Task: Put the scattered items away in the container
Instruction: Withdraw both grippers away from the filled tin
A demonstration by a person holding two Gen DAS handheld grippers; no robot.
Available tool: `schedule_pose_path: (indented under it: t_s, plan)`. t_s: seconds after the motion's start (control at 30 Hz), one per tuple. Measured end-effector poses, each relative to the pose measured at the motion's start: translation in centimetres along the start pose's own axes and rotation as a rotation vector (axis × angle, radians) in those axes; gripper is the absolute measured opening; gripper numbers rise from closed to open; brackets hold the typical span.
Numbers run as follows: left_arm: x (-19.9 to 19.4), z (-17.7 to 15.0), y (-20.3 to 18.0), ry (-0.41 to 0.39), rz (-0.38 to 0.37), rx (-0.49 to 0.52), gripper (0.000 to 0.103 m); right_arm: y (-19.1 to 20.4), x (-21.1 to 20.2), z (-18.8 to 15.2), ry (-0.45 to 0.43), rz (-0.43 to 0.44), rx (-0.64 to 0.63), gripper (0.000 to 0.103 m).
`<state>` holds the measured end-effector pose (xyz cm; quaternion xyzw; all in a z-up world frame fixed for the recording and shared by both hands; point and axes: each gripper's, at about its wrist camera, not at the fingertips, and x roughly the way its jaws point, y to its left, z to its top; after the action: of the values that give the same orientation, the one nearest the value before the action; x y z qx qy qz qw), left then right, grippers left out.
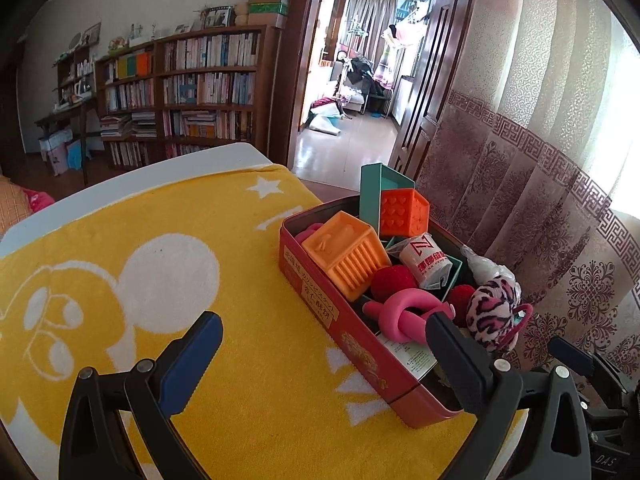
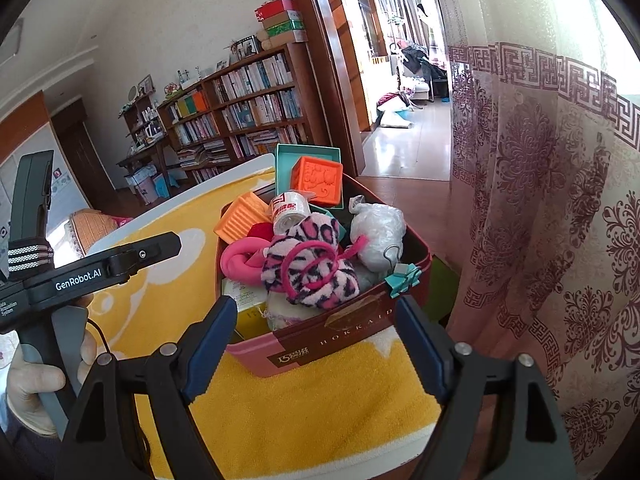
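Observation:
A red tin box (image 1: 352,340) stands on the yellow towel (image 1: 160,264), heaped with items: two orange cubes (image 1: 346,258), a pink knotted ring (image 1: 404,314), a leopard-print plush (image 1: 494,310), a tape roll (image 1: 426,260), red balls and a teal lid. The same box (image 2: 332,344) and plush (image 2: 310,268) show in the right wrist view. My left gripper (image 1: 324,354) is open and empty, its right finger over the box's near corner. My right gripper (image 2: 316,340) is open and empty, just in front of the box's short wall.
A patterned curtain (image 1: 540,184) hangs right behind the box. The towel covers a white table (image 1: 168,168) whose far edge shows. A teal binder clip (image 2: 402,278) sits on the box rim. Bookshelves (image 1: 192,92) and an open doorway lie beyond.

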<state>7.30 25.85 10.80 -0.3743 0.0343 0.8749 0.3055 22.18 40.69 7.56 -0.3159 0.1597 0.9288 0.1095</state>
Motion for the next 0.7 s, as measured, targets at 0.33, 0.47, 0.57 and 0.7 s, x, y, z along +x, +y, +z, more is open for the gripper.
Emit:
schedule_pose_path:
  t_s: [0.33,0.47,0.57,0.7]
  plan:
    - [-0.2,-0.4,-2.1,0.029,0.036,0.04,0.103,-0.6,-0.3,-1.2,0.006,0.025,0.017,0.084]
    - [0.1,-0.7,-3.2,0.047,0.057,0.079,0.103,-0.9,-0.4,-1.5,0.005,0.032,0.031,0.084]
    - [0.3,-0.9,-3.9,0.059,0.033,0.099,0.103,-1.4,-0.4,-1.7,0.007,0.04,0.054,0.084]
    - [0.6,-1.3,-4.8,0.072,-0.019,0.124,0.103,-2.1,-0.3,-2.0,0.009,0.04,0.077,0.084]
